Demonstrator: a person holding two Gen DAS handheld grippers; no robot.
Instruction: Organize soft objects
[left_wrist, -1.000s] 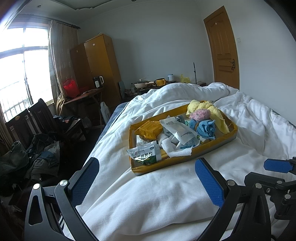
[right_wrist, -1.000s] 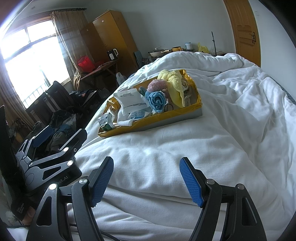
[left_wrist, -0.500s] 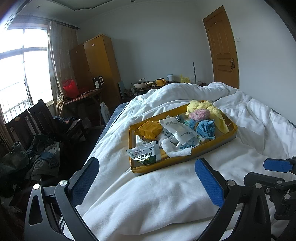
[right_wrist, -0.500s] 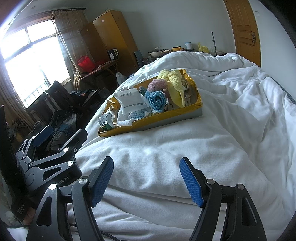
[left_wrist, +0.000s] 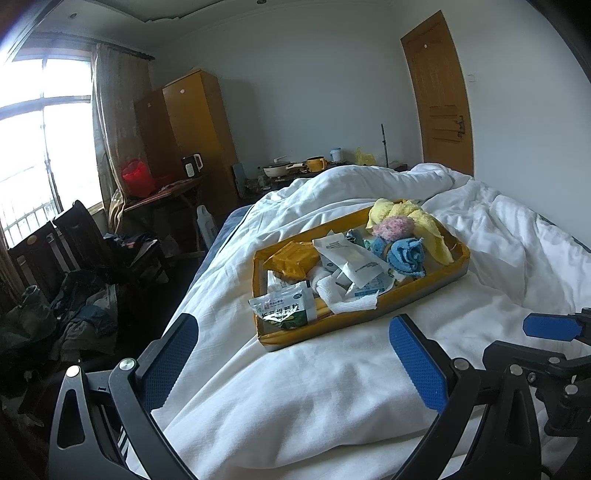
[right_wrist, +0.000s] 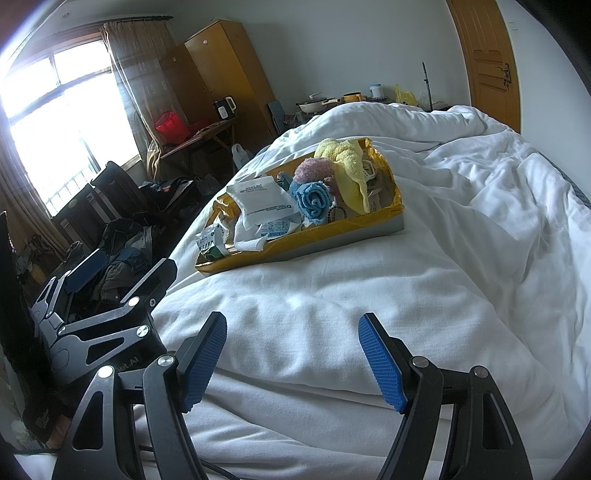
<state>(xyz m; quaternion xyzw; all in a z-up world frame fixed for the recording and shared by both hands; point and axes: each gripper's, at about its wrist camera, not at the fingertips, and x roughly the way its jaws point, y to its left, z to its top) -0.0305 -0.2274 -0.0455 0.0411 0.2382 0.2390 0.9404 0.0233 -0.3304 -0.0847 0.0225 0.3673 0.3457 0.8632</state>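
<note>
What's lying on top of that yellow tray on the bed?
In the tray: a yellow towel, a pink fluffy ball, a rolled blue cloth, white packets, an orange packet. What lies underneath them is hidden.

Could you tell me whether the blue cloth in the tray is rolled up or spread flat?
Rolled up: the blue cloth shows a spiral of coiled layers, bunched among the items in the tray.

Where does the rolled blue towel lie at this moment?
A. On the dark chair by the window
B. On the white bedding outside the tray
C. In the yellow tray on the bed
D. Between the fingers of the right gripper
C: the rolled blue towel lies inside the yellow tray, beside a pink fluffy item and a yellow cloth.
</note>
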